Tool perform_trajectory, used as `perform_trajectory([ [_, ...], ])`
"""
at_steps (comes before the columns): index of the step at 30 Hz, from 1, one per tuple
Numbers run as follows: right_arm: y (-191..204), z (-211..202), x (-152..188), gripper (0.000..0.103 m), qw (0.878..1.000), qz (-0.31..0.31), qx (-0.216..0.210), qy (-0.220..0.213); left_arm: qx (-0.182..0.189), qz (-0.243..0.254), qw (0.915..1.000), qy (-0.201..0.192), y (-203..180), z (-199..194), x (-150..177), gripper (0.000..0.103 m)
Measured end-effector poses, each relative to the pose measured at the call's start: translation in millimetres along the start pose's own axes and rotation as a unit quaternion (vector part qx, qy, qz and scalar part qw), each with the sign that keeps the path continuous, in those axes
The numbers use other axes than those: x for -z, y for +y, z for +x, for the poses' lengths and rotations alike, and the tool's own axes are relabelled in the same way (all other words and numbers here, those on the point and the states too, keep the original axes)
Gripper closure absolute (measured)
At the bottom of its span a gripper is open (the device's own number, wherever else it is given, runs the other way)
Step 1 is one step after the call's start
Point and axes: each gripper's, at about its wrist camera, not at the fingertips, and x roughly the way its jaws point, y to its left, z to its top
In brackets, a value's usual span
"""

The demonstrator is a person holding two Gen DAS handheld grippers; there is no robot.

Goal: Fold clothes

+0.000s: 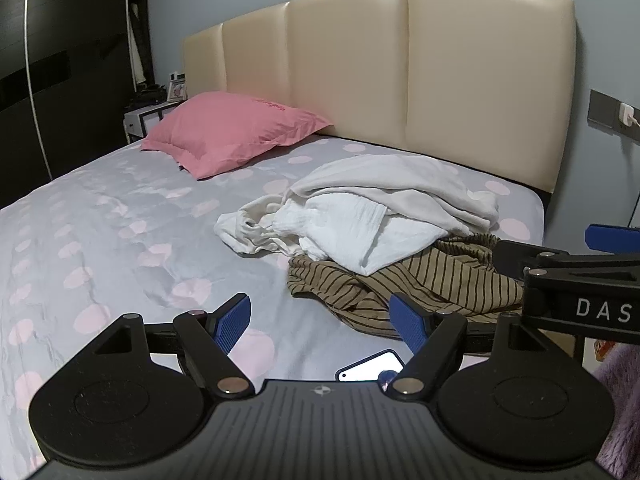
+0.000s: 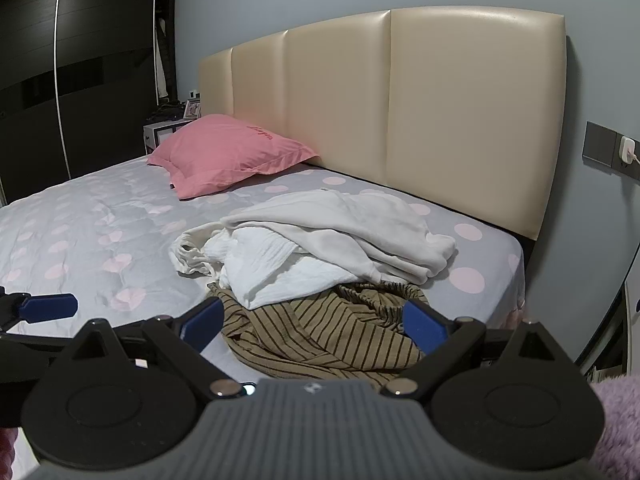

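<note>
Left wrist view: left tongs (image 1: 320, 322) spread wide, nothing between the blue pads, hovering over the bed (image 1: 120, 216) short of the clothes.
Phone: a lit phone (image 1: 370, 365) lies on the sheet just under the left tongs, near the striped cloth.
Pile: clothes heaped on the bed's right side, near the headboard (image 1: 400, 76) — a cream top (image 1: 400, 188) uppermost, a white crinkled piece (image 1: 352, 228) under it, a striped brown garment (image 1: 420, 284) at the bottom, nearest the tongs.
Handling: all look light, limp and easily dragged; I judge that lifting one may pull its neighbours along.
Where to grip: for the striped one, the free front edge or the gathered band at the right seems best; for the cream top, a hem or sleeve end.
Writing: "DAS" in white on the right tool's body at the frame edge; pink stitching on the pillow (image 1: 232, 130), too small to read.
Right wrist view: right tongs (image 2: 314, 324) also spread, empty, the striped garment framed between them but untouched.
</note>
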Motion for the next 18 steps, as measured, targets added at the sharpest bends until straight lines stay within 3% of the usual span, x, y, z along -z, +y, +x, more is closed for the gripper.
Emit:
perform_trajectory([
  [18, 1.6, -0.4, 2.8, 0.005, 1.0, 0.0, 0.0, -0.002, 0.007, -0.023, 0.9995, 0.022, 8.6, 2.5, 2.1, 0.027],
])
